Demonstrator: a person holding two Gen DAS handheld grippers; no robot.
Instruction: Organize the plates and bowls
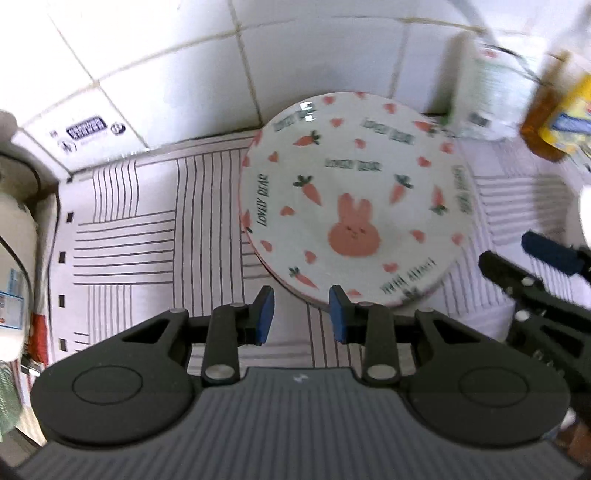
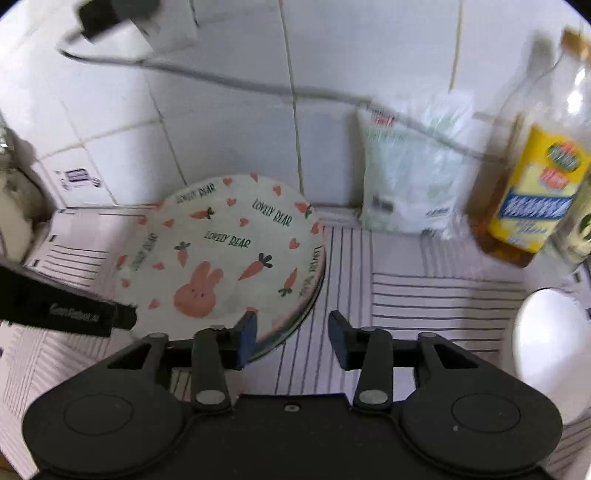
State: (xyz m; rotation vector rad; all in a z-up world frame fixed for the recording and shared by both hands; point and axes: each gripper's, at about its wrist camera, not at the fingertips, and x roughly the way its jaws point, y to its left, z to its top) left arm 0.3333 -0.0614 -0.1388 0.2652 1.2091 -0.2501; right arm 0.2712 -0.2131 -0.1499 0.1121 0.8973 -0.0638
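Left wrist view: plate stack (image 1: 354, 206) centre frame on striped worktop (image 1: 147, 251), left gripper (image 1: 302, 314) fingers spread and empty at its near rim; right wrist view: right gripper (image 2: 291, 338) likewise spread, white bowl (image 2: 546, 339) lower right—likely between placements, bowl probably next.

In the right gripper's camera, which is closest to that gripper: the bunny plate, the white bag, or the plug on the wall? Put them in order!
From the right gripper:
1. Bunny plate: just ahead on the left, its rim by the left fingertip.
2. White bag: farther back on the right, against the tiled wall.
3. Wall plug: farthest, high up on the left.
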